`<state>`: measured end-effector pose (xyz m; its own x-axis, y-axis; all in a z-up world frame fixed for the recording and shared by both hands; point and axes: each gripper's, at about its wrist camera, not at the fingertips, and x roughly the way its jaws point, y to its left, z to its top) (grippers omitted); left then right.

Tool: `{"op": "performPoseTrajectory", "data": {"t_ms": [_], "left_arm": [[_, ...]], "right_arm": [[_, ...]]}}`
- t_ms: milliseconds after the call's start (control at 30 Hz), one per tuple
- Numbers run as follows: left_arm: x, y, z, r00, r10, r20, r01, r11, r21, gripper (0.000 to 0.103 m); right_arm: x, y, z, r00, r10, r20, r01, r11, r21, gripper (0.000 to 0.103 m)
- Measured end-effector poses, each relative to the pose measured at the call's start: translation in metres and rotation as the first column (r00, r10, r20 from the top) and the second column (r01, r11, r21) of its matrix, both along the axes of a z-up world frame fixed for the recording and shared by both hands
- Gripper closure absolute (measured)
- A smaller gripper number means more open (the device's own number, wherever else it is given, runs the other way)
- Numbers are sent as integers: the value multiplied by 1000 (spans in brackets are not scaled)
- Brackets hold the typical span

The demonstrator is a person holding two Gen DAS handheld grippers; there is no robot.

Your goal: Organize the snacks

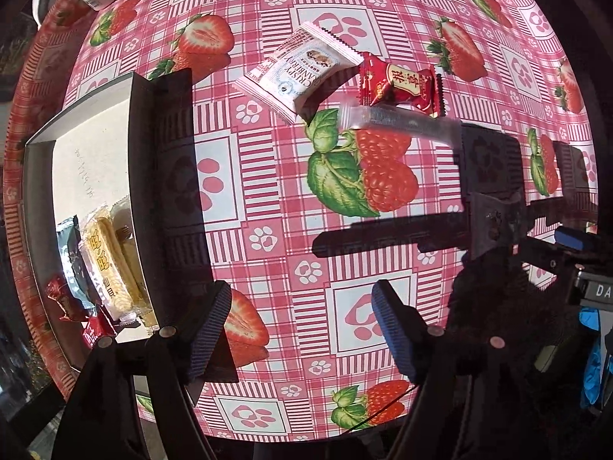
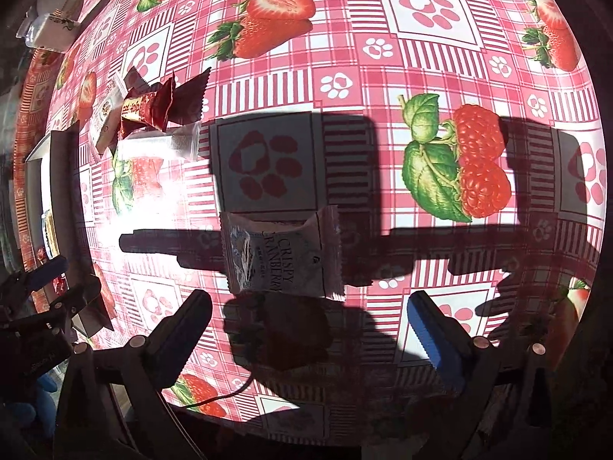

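left gripper (image 1: pixel 302 329): mine, pointing down over the tablecloth (image 1: pixel 268 191); jaws apart, nothing between the pads
right gripper (image 2: pixel 310 329): jaws spread wide, released; nothing gripped
cranberry packet (image 2: pixel 281 253): "CRISPY CRANBERRY" wrapper flat on the cloth just ahead of my right fingers, in shadow, not touched
box (image 1: pixel 92 176): white tray at the left table edge, beside my left finger; holds a yellow biscuit pack (image 1: pixel 109 264), a dark packet, red sweets
loose snacks: second white cranberry packet (image 1: pixel 300 73), red packet (image 1: pixel 400 86), clear stick sachet (image 1: pixel 398 120) clustered on the cloth, well ahead of the left gripper
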<state>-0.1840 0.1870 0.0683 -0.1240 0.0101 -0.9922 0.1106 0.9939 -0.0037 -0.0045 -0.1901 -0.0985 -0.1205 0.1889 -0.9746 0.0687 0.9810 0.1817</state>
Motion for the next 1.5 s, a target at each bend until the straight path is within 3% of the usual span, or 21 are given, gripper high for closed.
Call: {"op": "performPoseTrajectory", "data": {"t_ms": [100,300,500,667,800,1033,1100,1200,1267,1300,1367,1500], "left_arm": [[-6,23,-2,1000,19,-17,-19,1000,-2,24],[-14,26,-10,1000,19,-13,-19,1000,14,24],[22,27,2,997,-20,73,15,998,64,24],[59,31,0,983,-98,153,76,986,146,24],[79,22,-20,972,-177,156,151,975,163,24],[90,25,-44,960,-240,146,215,962,168,22],[92,26,-44,957,-244,157,221,963,154,22],[93,19,-42,958,-240,159,221,966,133,25],[98,5,-54,963,-221,157,213,975,67,40],[104,2,-53,966,-210,152,205,978,49,46],[98,3,-52,968,-204,148,198,979,51,47],[58,7,-57,982,-152,108,153,988,-3,47]], "right_arm": [[-4,-14,-4,1000,-13,-15,13,1000,-9,0],[-11,-35,-13,998,-44,-44,44,999,-10,0],[-29,-32,-25,997,-47,-58,48,999,5,0],[-43,-43,-36,982,-158,-106,166,983,75,0],[-50,-64,-42,937,-312,-155,333,933,133,0],[-46,-78,-58,784,-576,-232,619,755,218,0],[-37,-75,-61,765,-603,-224,642,738,206,0],[-25,-60,-62,790,-578,-202,607,785,125,0],[-21,-51,-60,824,-539,-175,560,822,104,3],[-21,-44,-57,846,-510,-157,525,848,73,10],[-24,-36,-53,887,-444,-127,450,893,21,22],[-34,-27,-46,956,-278,-89,280,960,6,42]]}}
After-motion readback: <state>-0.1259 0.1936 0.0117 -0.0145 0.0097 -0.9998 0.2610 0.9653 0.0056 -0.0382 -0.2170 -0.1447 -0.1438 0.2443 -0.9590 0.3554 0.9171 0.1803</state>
